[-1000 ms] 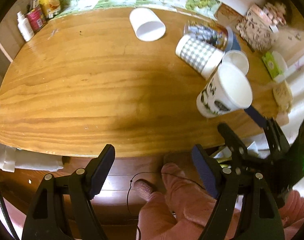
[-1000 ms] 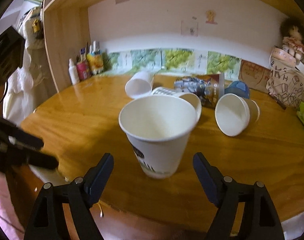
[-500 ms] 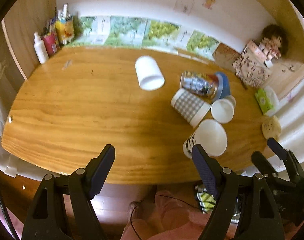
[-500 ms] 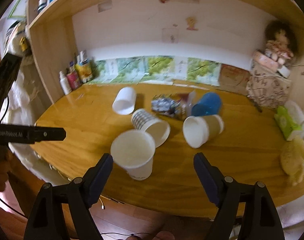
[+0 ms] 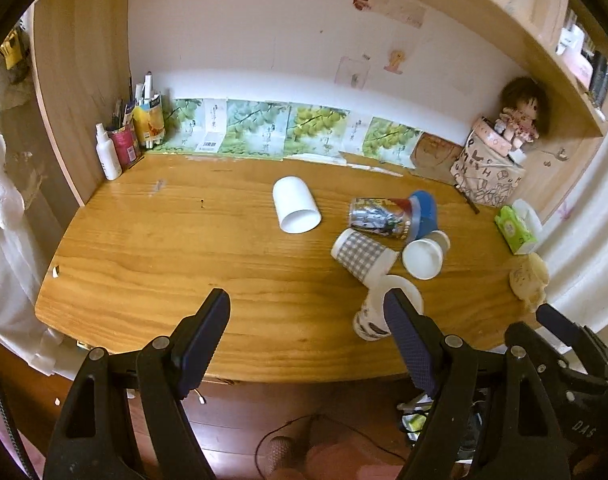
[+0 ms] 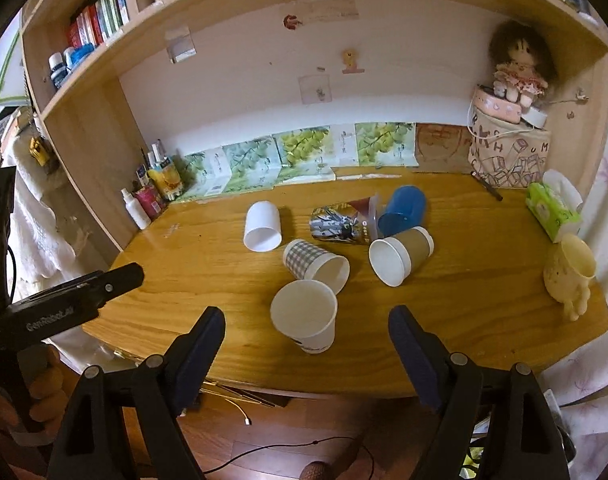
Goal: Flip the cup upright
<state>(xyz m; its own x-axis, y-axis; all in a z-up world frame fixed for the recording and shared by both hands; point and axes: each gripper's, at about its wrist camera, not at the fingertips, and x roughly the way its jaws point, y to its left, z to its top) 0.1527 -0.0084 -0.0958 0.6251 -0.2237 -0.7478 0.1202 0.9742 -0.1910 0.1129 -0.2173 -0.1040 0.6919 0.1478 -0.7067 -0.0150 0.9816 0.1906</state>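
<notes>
A white paper cup with a dark print point(image 6: 306, 318) stands upright near the table's front edge; in the left wrist view point(image 5: 370, 316) my left finger partly hides it. Other cups lie on their sides behind it: a checked cup point(image 6: 314, 262), a brown-sleeved cup point(image 6: 400, 256), a plain white cup point(image 6: 262, 226), a blue cup point(image 6: 404, 208) and a printed cup point(image 6: 338, 226). My right gripper point(image 6: 306, 344) is open and empty, pulled back in front of the upright cup. My left gripper point(image 5: 306, 336) is open and empty off the front edge.
The wooden table point(image 6: 223, 288) sits in a shelf alcove. Bottles point(image 6: 143, 200) stand at the back left. A printed bag with a doll point(image 6: 508, 152), a tissue pack point(image 6: 552, 208) and a cream figurine mug point(image 6: 570, 276) are at the right.
Both grippers have pulled back and up from the table. The printed cup stays upright where the right gripper left it; it now looks smaller and farther.
</notes>
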